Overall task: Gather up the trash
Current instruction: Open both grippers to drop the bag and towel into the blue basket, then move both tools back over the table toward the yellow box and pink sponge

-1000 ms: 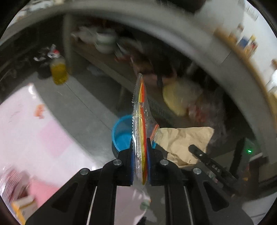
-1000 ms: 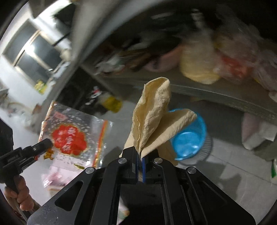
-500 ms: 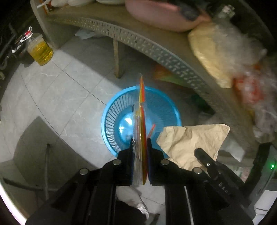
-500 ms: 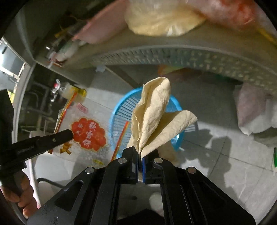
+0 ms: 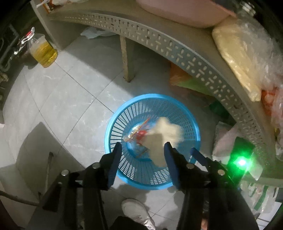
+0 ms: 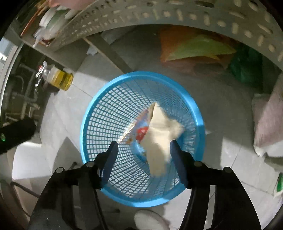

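Trash is in the blue basket (image 5: 113, 123) (image 6: 88, 113), which sits on the tiled floor (image 5: 58, 99) at lower centre of both views. My left tool (image 5: 143, 150) hangs above it at the bottom of the left view, its jaws opening with nothing pressed between them; past the gap, inside the basket, I see the clear wrapper (image 5: 138, 135) with its red print and the tan paper (image 5: 164, 136), blurred. My right tool (image 6: 143, 147) hangs over the same basket in the right view, its jaws also opening and gripping nothing; the paper (image 6: 159, 138) shows blurred in the gap toward the right finger (image 6: 177, 159), apart from the pads as far as I can tell, and the wrapper (image 6: 139, 130) lies to its left, lower in the basket. In the left view the right tool's blue finger tips (image 5: 198, 154) show at the basket's right rim. A bottle of yellow oil (image 5: 43, 52) (image 6: 58, 77) stands on the floor at upper left. A grey perforated shelf (image 5: 176, 51) (image 6: 176, 14) arcs across the top. A white shoe (image 5: 136, 210) (image 6: 150, 220) shows at the bottom edge, just below the basket.
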Demonstrator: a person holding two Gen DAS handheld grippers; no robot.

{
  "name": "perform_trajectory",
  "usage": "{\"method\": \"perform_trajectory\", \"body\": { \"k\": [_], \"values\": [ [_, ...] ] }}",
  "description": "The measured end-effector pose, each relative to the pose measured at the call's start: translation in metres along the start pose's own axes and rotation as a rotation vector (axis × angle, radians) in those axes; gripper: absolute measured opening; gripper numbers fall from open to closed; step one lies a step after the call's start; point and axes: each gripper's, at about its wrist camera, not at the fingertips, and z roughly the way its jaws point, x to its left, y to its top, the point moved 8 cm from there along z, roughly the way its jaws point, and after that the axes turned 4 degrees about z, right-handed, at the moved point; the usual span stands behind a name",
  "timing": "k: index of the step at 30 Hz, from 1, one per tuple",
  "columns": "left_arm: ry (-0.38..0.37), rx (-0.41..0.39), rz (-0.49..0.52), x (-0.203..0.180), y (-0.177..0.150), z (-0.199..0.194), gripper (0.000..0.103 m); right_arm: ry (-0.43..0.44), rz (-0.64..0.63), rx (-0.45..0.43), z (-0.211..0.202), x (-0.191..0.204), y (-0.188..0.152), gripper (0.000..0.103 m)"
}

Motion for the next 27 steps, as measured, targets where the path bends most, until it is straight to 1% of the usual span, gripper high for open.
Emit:
{"method": "perform_trajectory", "body": {
  "k": [2,4,5,9,12,14,16,18,19,22,24,25,27],
  "values": [
    [-0.012,-0.017,-0.021,0.002,0.001,-0.01,0.048,0.009,-0.017,-0.032,-0.012,0.0,0.0,0.067],
    [-0.016,-0.041,-0.024,0.004,0.003,-0.022,0.048,0.014,-0.022,-0.059,-0.028,-0.008,-0.003,0.067],
    [-0.016,-0.054,-0.025,0.005,0.004,-0.029,0.048,0.013,-0.018,-0.068,-0.028,-0.012,0.0,0.067],
    [-0.048,-0.107,-0.029,0.006,0.001,-0.068,0.048,0.013,-0.014,-0.121,-0.053,-0.018,0.0,0.067],
    [-0.083,-0.155,-0.025,0.009,-0.007,-0.106,0.048,0.013,-0.034,-0.157,-0.079,-0.019,-0.008,0.067],
    [-0.109,-0.193,-0.026,0.012,-0.016,-0.136,0.051,0.006,-0.065,-0.182,-0.102,-0.016,-0.018,0.068],
    [-0.143,-0.249,-0.002,0.015,-0.029,-0.175,0.053,-0.005,-0.094,-0.206,-0.124,-0.012,-0.028,0.071],
    [-0.146,-0.306,0.043,0.018,-0.044,-0.211,0.056,-0.013,-0.126,-0.238,-0.147,-0.006,-0.039,0.074],
    [-0.14,-0.342,0.069,0.023,-0.057,-0.236,0.056,-0.012,-0.144,-0.26,-0.163,-0.002,-0.045,0.074],
    [-0.145,-0.438,0.09,0.045,-0.096,-0.298,0.059,0.018,-0.196,-0.303,-0.199,0.013,-0.059,0.075],
    [-0.129,-0.484,0.085,0.061,-0.122,-0.331,0.06,0.059,-0.246,-0.318,-0.223,0.025,-0.069,0.076],
    [-0.116,-0.516,0.064,0.074,-0.14,-0.352,0.06,0.078,-0.272,-0.321,-0.234,0.032,-0.075,0.076],
    [-0.105,-0.564,0.021,0.096,-0.17,-0.381,0.062,0.116,-0.314,-0.33,-0.25,0.047,-0.084,0.078]
  ]
}}
